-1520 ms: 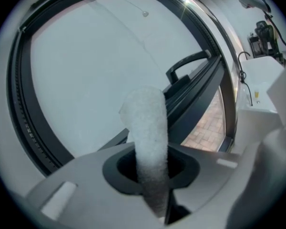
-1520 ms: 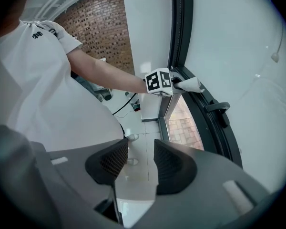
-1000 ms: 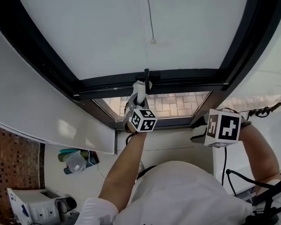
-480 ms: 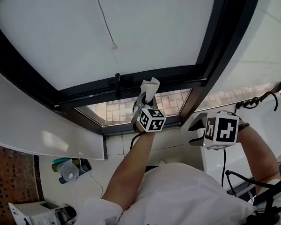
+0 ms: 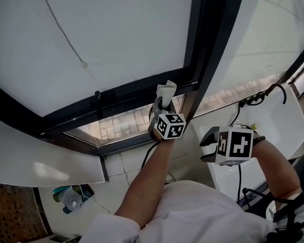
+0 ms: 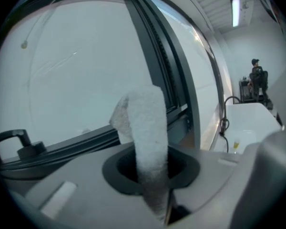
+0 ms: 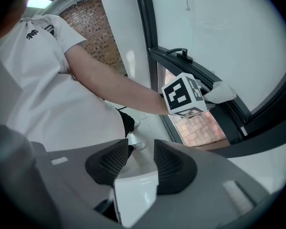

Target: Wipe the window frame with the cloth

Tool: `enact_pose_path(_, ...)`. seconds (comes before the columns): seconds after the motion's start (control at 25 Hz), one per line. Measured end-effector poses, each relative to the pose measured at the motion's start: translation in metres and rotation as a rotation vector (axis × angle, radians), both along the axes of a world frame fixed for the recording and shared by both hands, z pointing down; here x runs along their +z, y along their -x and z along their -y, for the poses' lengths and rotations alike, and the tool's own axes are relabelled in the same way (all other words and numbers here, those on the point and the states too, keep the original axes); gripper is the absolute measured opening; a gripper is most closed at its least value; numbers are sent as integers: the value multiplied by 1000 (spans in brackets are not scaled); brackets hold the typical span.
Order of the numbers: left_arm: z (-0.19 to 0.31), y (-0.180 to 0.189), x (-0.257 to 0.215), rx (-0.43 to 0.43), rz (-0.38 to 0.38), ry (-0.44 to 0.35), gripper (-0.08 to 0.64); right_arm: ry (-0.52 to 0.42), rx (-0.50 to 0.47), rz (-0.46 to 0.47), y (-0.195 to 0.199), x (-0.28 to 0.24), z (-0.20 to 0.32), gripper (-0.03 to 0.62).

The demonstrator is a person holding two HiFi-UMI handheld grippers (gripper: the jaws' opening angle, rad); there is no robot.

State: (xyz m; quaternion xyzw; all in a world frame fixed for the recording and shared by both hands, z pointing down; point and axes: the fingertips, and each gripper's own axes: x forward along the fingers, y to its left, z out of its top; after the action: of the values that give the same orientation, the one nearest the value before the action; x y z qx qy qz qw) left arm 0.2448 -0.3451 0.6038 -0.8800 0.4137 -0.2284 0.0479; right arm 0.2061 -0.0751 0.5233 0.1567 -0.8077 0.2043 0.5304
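A white cloth (image 5: pixel 166 91) sticks up from my left gripper (image 5: pixel 163 103), which is shut on it. The cloth's tip rests on the lower bar of the black window frame (image 5: pixel 131 92), just left of the vertical post (image 5: pixel 210 39). In the left gripper view the cloth (image 6: pixel 145 137) rises from between the jaws in front of the frame (image 6: pixel 155 56). My right gripper (image 5: pixel 206 147) hangs lower right, away from the window, open and holding nothing. In the right gripper view my right gripper (image 7: pixel 136 168) looks towards the left gripper's marker cube (image 7: pixel 183 97) and the cloth (image 7: pixel 220 91).
A black window handle (image 5: pixel 97 99) stands on the lower bar to the left of the cloth. A white basin (image 5: pixel 273 125) with a black hose (image 5: pixel 258 97) lies at the right. Bottles (image 5: pixel 71 196) lie on the floor at lower left. A person (image 6: pixel 257 80) stands far off.
My left gripper has carried the cloth to the right along the lower bar, from the handle to near the vertical post. The right gripper has stayed low and open.
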Motion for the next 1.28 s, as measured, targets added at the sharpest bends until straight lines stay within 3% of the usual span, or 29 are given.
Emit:
enact_pose_path(0.4,-31,-117,3,178,-23,26,91,23,149,-6,-37,6,-26,173)
enact_pose_path(0.68,-34,-142,3,247,-3,43,92,19,230,3,-50,8,-40,173)
enact_pose_path(0.84,-42,-136,1,266,-1,48,92,6,238,23,-49,9,-40,173)
enact_pose_path(1.0,-61,-107,-5,281,-6,49,92,-34,244,60,-43,12,-29,173)
enact_pose_path(1.28,-95,5,-33,304,-10,20,92,-117,240,194,-6,30,11,173)
